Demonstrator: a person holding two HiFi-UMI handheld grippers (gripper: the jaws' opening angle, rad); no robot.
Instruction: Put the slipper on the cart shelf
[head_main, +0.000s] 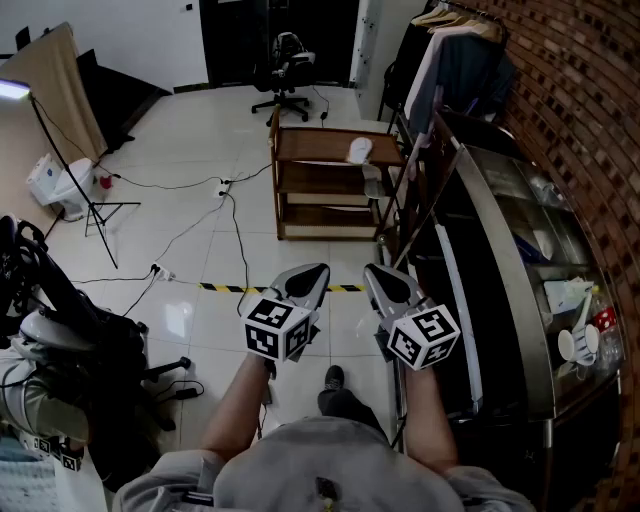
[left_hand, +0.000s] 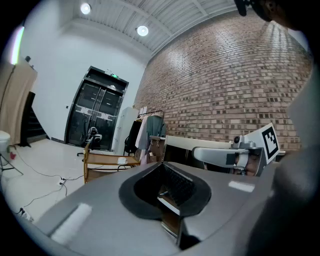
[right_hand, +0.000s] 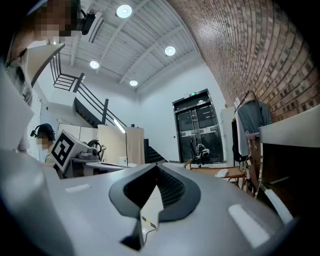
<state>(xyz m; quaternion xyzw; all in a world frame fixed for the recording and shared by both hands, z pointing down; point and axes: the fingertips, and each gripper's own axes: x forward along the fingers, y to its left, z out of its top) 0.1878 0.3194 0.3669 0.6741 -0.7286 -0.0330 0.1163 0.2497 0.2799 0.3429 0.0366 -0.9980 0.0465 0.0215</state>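
Slipper (head_main: 360, 150): white, small in every view. It lies flat on the top shelf of the cart (head_main: 300, 145), close to the shelf's right edge, apart from both tongs. Its long axis runs from the shelf's front edge towards its back edge, slanting a little to the right. Toe and heel cannot be told apart at this size.

Cart: wooden, three shelves, standing on the tiled floor ahead of the person. Its right end is partly crossed by the dark frame of the counter (head_main: 520, 230). The lower shelves are in shadow. A pale grey item (head_main: 372, 182) at the right edge of the middle shelf is too indistinct to identify.

Left gripper (head_main: 318, 270): held out level towards the cart, jaws closed together with nothing between them. Its own view shows only the dark hollow where the pads meet.

Right gripper (head_main: 372, 270): alongside the left one and pointing the same way, jaws likewise closed and holding nothing.

Person: forearms show behind the marker cubes, cut off by the grey top at the frame's bottom. One shoe (head_main: 334, 377) shows on the floor between them.

Surroundings: striped tape (head_main: 225, 288) across the floor between person and cart. Cables trail left of the cart. Light stand (head_main: 85, 190) at left. Chair (head_main: 283, 80) beyond the cart. Clothes rack (head_main: 450, 40) against the brick wall at right. The contents of the glass-topped counter are blurred by reflections.
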